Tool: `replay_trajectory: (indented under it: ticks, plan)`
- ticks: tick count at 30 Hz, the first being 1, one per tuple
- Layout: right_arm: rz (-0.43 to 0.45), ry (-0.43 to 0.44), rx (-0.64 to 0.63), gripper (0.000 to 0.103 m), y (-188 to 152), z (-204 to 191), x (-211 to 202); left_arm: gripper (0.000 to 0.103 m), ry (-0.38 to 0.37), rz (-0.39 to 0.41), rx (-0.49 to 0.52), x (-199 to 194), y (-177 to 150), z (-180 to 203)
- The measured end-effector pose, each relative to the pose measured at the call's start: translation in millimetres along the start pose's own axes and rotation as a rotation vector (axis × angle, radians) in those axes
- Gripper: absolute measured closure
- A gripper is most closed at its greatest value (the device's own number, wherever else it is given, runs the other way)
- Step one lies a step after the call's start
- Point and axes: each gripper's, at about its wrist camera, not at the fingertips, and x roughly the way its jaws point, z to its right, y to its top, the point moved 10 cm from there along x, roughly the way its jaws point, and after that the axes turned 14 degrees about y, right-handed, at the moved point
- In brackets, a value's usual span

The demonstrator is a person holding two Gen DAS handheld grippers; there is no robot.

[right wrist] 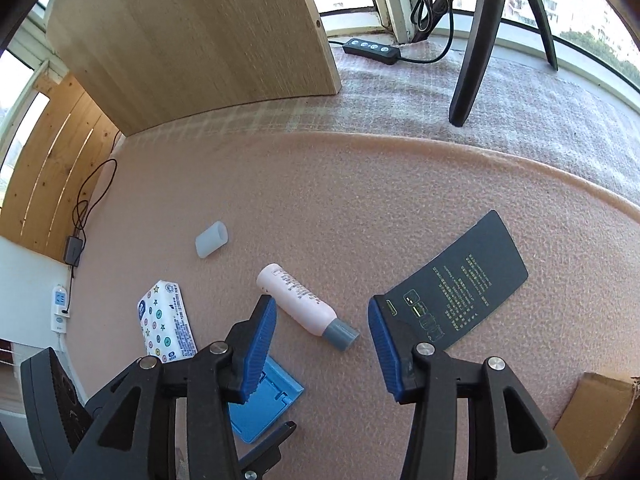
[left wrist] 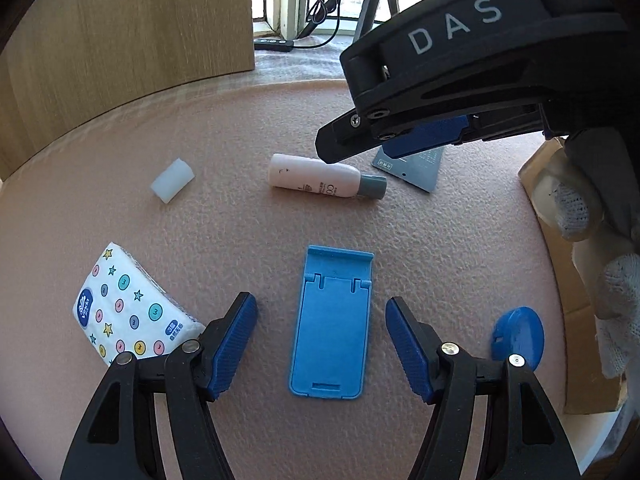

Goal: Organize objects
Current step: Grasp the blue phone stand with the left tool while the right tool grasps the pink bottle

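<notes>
On the pink foam mat lie a blue phone stand (left wrist: 332, 328), a pink bottle with a grey cap (left wrist: 320, 177), a tissue pack (left wrist: 128, 308), a white foam roll (left wrist: 173, 179), a dark printed card (left wrist: 412, 168) and a blue round disc (left wrist: 519, 334). My left gripper (left wrist: 321, 344) is open, its fingers on either side of the phone stand, above it. My right gripper (right wrist: 322, 350) is open over the bottle (right wrist: 304, 304), with the grey cap between its fingers. Its right fingertip overlaps the card (right wrist: 460, 280). The stand (right wrist: 264, 404) and the tissue pack (right wrist: 166, 324) lie to its left.
A cardboard box (left wrist: 576, 300) stands at the right, beside a gloved hand (left wrist: 580, 208). A wooden panel (right wrist: 192, 40) rises at the back left. Tripod legs (right wrist: 472, 52) and a cable remote (right wrist: 372, 50) sit on the far cloth. A wall socket (right wrist: 60, 308) is at the left.
</notes>
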Motion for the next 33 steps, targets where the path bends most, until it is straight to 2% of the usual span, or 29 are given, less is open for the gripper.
replay_trajectory:
  ticks: [3, 5, 7, 9, 16, 19, 22, 24, 29, 33]
  plan:
    - [-0.017, 0.005, -0.011, 0.059, 1, -2, 6, 0.044, 0.044, 0.011, 0.025, 0, -1, -2]
    - [-0.028, 0.016, -0.009, 0.059, 0, -3, 10, 0.051, 0.037, 0.014, 0.012, -1, -2, -6]
    - [-0.041, 0.024, -0.012, 0.059, -1, -5, 16, 0.064, 0.035, 0.009, -0.007, -3, -4, -13]
    - [-0.051, 0.028, -0.019, 0.059, -2, -8, 21, 0.064, 0.013, -0.002, -0.032, -4, -7, -17]
    - [-0.077, -0.004, -0.066, 0.060, -8, -19, 31, 0.064, 0.017, 0.000, -0.053, -13, -25, -25]
    - [-0.068, -0.023, -0.063, 0.067, -10, -18, 29, 0.064, 0.017, 0.001, -0.073, -19, -36, -30]
    - [-0.068, -0.035, -0.066, 0.081, -17, -16, 27, 0.064, 0.010, -0.008, -0.104, -25, -52, -32]
    - [-0.055, -0.023, -0.043, 0.085, -24, -15, 24, 0.064, 0.004, -0.014, -0.128, -28, -57, -34]
    - [-0.028, 0.018, 0.012, 0.085, -38, -18, 13, 0.064, -0.029, -0.030, -0.187, -36, -68, -37]
    - [0.008, 0.062, 0.035, 0.085, -48, -26, -10, 0.064, -0.026, -0.017, -0.201, -47, -72, -39]
